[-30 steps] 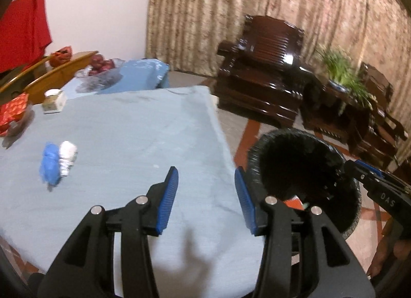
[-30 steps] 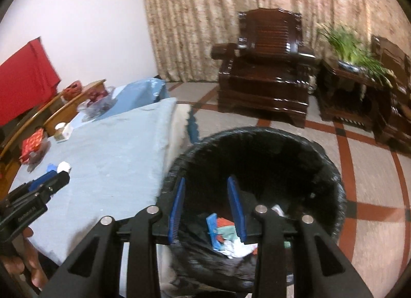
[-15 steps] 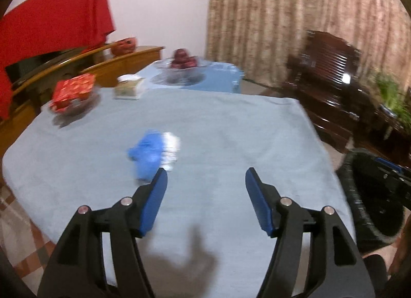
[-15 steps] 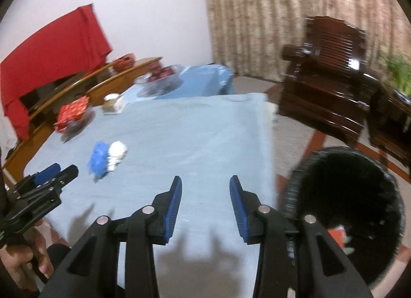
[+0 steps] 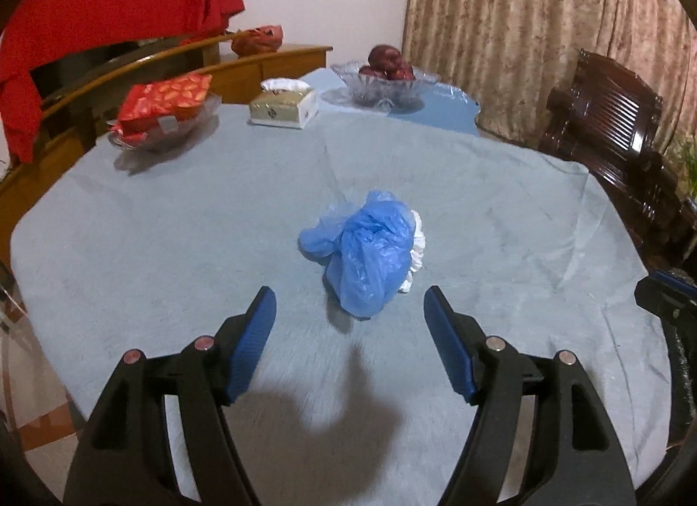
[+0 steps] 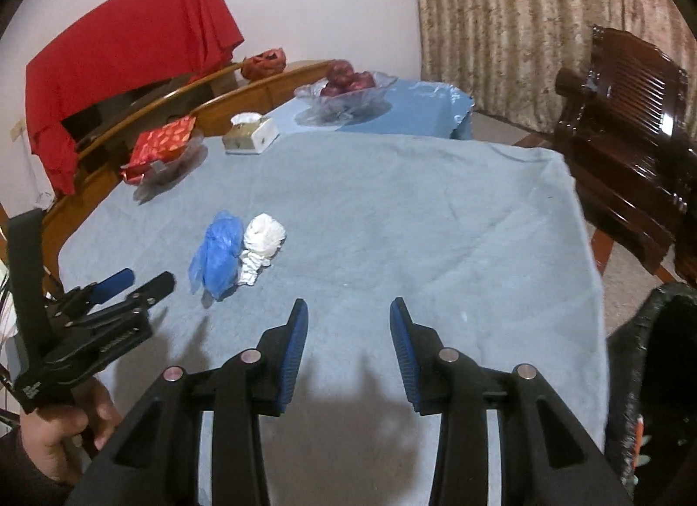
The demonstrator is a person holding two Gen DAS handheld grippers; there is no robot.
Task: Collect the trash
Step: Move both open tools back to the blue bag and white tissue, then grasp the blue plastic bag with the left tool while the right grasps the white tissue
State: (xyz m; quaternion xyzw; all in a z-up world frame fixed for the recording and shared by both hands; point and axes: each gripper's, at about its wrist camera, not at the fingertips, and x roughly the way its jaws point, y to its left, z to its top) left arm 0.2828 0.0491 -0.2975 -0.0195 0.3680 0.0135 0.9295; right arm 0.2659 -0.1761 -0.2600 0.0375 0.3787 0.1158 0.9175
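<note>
I see my left hand-held gripper spread wide, empty, facing the blue plastic bag lying mid-desk against a white wad. My right hand-held gripper is spread, empty, above the desk.

Two pieces of trash on the light blue tablecloth: one crumpled blue plastic bag and one white crumpled wad, touching each other near the middle. Two glass dishes at the far left and far side: one with a red packet, one fruit bowl with dark red fruit, number unclear. One tissue box between them. One black trash bin at the near right, partly in view. Two grippers, both with fingers spread: left gripper, right gripper. One dark wooden armchair at the far right. One red cloth hanging far left.
</note>
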